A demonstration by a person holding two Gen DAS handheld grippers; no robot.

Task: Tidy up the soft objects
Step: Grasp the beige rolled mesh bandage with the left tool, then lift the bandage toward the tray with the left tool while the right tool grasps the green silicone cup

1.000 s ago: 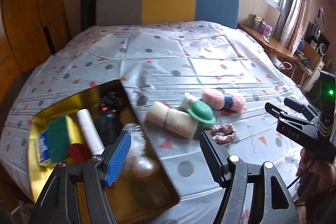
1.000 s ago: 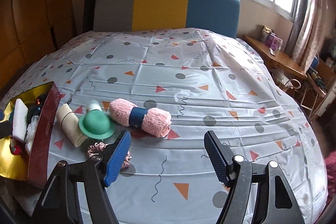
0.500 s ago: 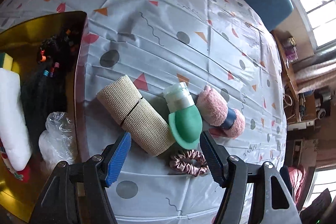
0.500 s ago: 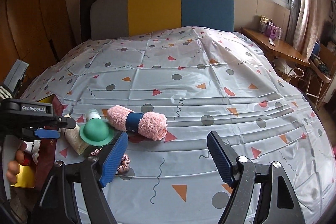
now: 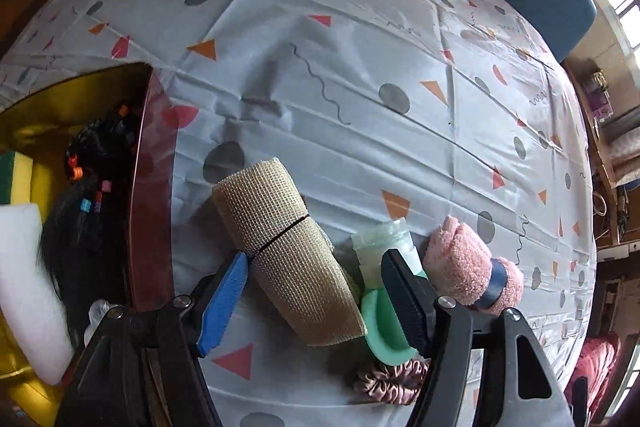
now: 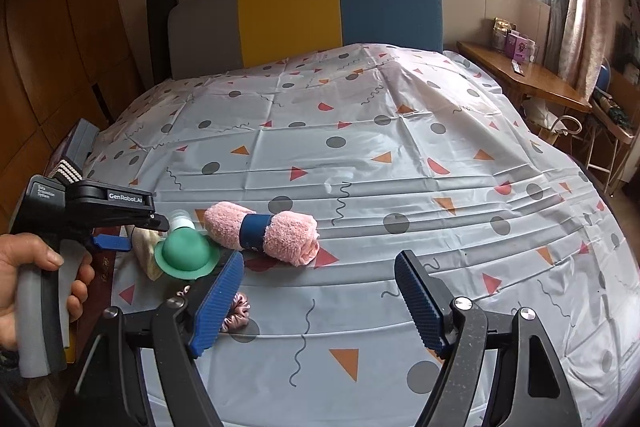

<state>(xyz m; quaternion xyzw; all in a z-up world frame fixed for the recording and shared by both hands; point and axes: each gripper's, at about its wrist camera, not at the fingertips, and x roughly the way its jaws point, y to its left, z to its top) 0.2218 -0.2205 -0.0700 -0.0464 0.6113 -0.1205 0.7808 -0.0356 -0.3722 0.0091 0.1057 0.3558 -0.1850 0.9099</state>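
1. We took the green bottle point(image 5: 380, 311) as our landmark; it lay on the patterned bedspread point(image 5: 360, 99) with its wide base toward the foot of the bed.
2. Farthest left of it stood the gold-lined box point(image 5: 148, 211), holding a white foam block point(image 5: 24, 287), a black hairpiece with coloured beads point(image 5: 80, 227) and a green-and-yellow sponge point(image 5: 12, 179).
3. Between the box and the bottle lay the tan mesh roll point(image 5: 288, 259), touching the bottle's left side.
4. Our left gripper point(image 5: 316, 303) pointed steeply down over the roll, jaws apart, one pad at the roll's left edge and the other over the bottle; neither pressed on anything we could see.
5. Just right of the bottle lay the pink rolled towel point(image 6: 264, 231) with its navy band.
6. Nearer the foot of the bed than the bottle sat the pink scrunchie point(image 5: 388, 379).
7. Our right gripper point(image 6: 320, 295) hung to the bottle's right, jaws spread with nothing between them.
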